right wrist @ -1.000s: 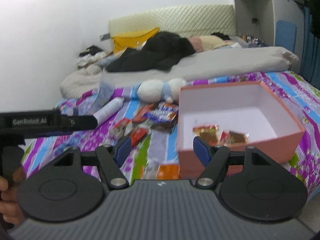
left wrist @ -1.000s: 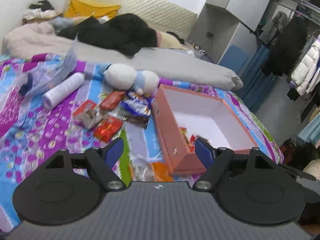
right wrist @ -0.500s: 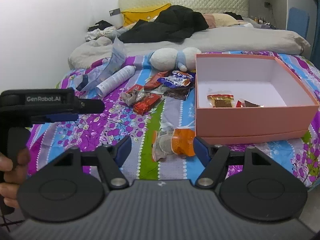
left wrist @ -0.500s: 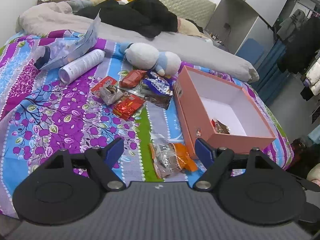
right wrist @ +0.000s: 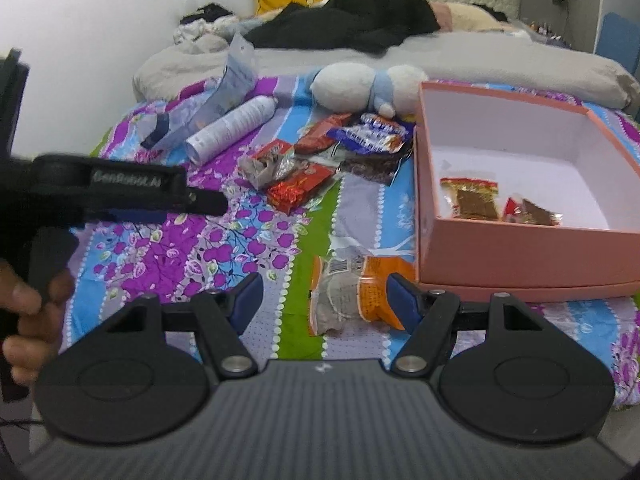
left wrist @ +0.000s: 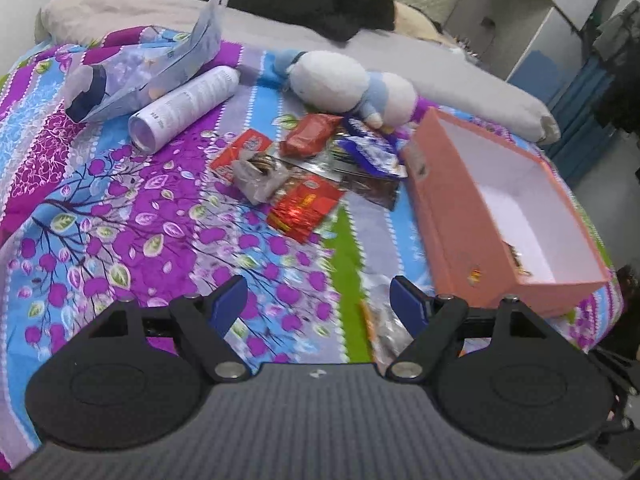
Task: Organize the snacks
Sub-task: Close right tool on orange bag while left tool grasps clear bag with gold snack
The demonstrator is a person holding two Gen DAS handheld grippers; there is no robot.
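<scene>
A pink open box (right wrist: 520,256) (left wrist: 460,216) sits on the patterned bedspread with two snack packets (right wrist: 474,196) inside. Left of it lies a heap of snacks: a red packet (left wrist: 302,208) (right wrist: 298,188), a blue wrapper (left wrist: 370,152) (right wrist: 372,136) and a clear bag (left wrist: 258,180). An orange and clear packet (right wrist: 356,292) lies near the box's front corner, just beyond my right gripper (right wrist: 324,296), which is open and empty. My left gripper (left wrist: 318,300) is open too, hanging above the bedspread in front of the heap. In the right wrist view its black body (right wrist: 120,192) shows at the left.
A white plush toy (left wrist: 348,84) lies behind the snacks. A white spray can (left wrist: 184,106) and a crumpled plastic pouch (left wrist: 160,68) lie to the left. Grey bedding and dark clothes (right wrist: 352,20) fill the bed's far end. A hand (right wrist: 28,312) grips the left handle.
Both grippers have come down and closer to the bed, tilting downward. The snack heap and the box now look larger and nearer. Jaws stay as wide as before.
</scene>
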